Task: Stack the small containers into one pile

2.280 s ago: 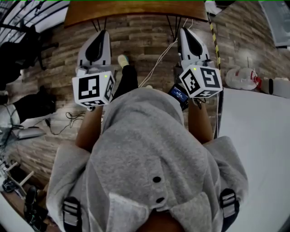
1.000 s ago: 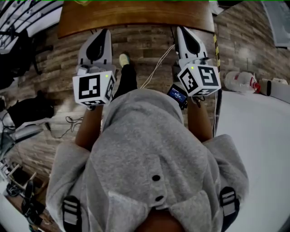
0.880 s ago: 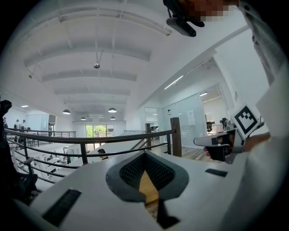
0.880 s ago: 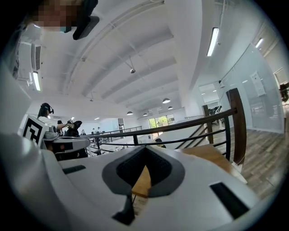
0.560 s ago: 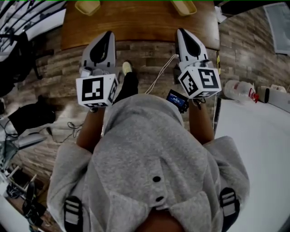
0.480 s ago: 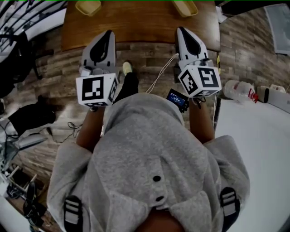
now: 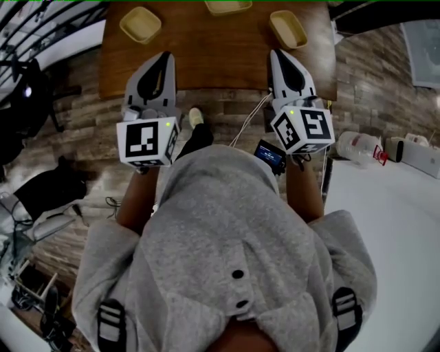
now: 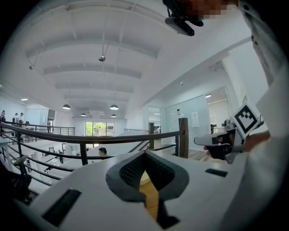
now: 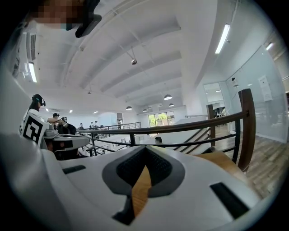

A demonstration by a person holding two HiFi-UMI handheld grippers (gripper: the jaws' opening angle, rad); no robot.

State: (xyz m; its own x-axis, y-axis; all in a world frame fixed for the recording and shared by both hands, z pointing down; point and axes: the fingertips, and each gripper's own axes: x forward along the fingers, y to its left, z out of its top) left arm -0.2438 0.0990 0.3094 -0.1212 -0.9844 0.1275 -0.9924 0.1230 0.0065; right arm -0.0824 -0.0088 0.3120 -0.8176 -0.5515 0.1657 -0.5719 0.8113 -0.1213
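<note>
Three small yellow containers sit on the brown wooden table (image 7: 206,55) at the top of the head view: one at the left (image 7: 141,24), one at the far middle (image 7: 229,6) cut by the frame edge, one at the right (image 7: 287,28). My left gripper (image 7: 163,58) reaches over the table's near edge, below the left container and apart from it. The right gripper (image 7: 278,55) hangs just short of the right container. Both are shut with nothing in them. In the gripper views the left gripper (image 8: 144,155) and right gripper (image 9: 143,152) show only wood behind their tips.
A person's grey hooded top fills the lower head view. On the plank floor lie cables, a white bottle (image 7: 357,145) and dark gear at the left (image 7: 41,196). A white surface (image 7: 392,227) is at the right. A dark railing (image 8: 90,140) crosses both gripper views.
Both grippers and the person have moved towards the table. The table has come further into the head view and the three containers now show on it.
</note>
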